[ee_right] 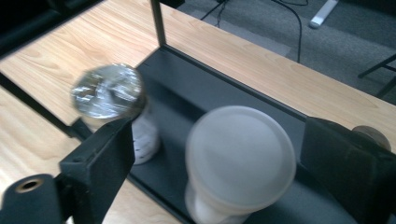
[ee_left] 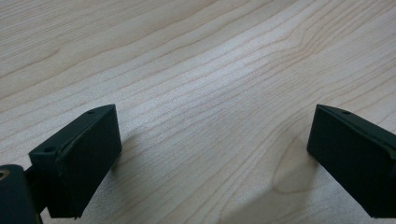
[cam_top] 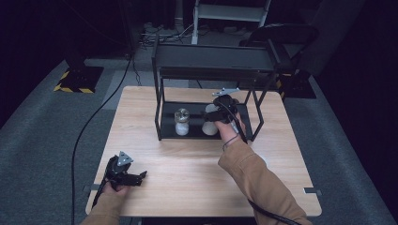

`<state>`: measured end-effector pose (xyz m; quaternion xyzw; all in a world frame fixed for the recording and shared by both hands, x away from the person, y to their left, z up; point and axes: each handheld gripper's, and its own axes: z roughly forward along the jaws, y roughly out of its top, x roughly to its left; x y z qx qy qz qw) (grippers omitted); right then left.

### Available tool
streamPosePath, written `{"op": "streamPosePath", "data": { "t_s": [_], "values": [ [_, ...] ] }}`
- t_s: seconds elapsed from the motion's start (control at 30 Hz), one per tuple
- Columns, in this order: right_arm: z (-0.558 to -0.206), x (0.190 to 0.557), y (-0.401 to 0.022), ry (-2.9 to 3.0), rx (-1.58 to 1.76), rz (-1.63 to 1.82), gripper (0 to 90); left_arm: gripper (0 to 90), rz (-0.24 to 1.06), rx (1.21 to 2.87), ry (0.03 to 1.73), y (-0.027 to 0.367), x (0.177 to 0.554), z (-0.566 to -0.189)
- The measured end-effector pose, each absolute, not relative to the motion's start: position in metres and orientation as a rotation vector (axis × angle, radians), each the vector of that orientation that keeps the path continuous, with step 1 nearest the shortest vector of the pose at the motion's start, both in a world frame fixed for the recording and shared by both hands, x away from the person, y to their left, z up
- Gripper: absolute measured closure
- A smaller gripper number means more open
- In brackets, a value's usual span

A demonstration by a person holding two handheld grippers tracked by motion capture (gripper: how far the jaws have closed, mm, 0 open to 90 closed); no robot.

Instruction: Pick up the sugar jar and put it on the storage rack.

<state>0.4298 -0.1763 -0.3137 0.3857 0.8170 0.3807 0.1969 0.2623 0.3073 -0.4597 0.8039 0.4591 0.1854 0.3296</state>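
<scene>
White-lidded jar [ee_right: 240, 158] stands upright on the bottom shelf of our black rack [cam_top: 165, 108], which sits at twelve o'clock on the wooden table [cam_top: 197, 164]. Our right gripper [cam_top: 217, 114] hovers over it, jaws spread wide to either side of the lid, pads clear of it. At nine o'clock from this jar, near but apart, stands a silver-capped jar [cam_top: 181, 121]. Our left gripper [cam_top: 141, 176] rests at seven o'clock on the table, jaws wide over bare wood.

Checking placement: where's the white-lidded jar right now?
High view: the white-lidded jar stands on the black rack's bottom shelf, right of the silver-lidded jar; the right gripper is open around it.
</scene>
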Motion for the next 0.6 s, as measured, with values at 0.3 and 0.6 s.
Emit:
{"op": "streamPosePath", "data": {
  "t_s": [0.3, 0.6],
  "values": [
    [-0.28, 0.403, -0.197, 2.298, 1.072, 1.121, 9.2, 2.5, 0.485, 2.103, 1.201, 0.307, 0.262, -0.46],
    [-0.27, 0.381, -0.234, 2.324, 1.066, 1.102, 9.3, 2.4, 0.486, 2.102, 1.201, 0.307, 0.262, -0.46]
  ]
}}
